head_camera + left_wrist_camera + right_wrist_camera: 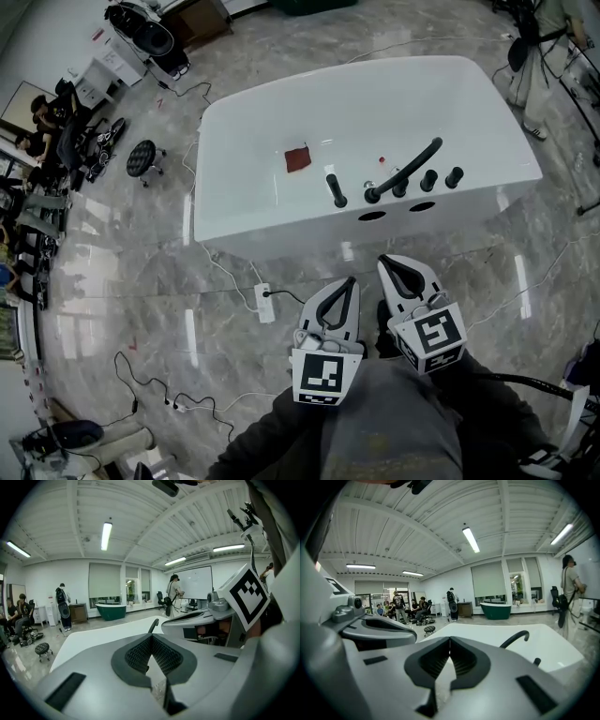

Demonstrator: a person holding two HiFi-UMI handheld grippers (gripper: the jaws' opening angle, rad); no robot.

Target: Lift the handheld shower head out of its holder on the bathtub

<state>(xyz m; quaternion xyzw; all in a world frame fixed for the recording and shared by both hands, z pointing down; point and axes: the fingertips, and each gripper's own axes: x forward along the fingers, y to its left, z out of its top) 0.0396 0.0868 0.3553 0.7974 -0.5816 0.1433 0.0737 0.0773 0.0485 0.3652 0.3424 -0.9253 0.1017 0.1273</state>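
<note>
The white bathtub stands on the marble floor ahead of me. On its near rim the black handheld shower head lies slanted in its holder, between a black spout and several black knobs. My left gripper and right gripper are side by side in front of the tub, well short of the rim. Both are shut with nothing between the jaws. The right gripper view has the shower head arcing above my right gripper. A thin black fitting pokes up just beyond my left gripper.
A red cloth lies inside the tub. A white power strip and cables lie on the floor left of my grippers. A black stool and seated people are far left. A green tub stands at the back wall.
</note>
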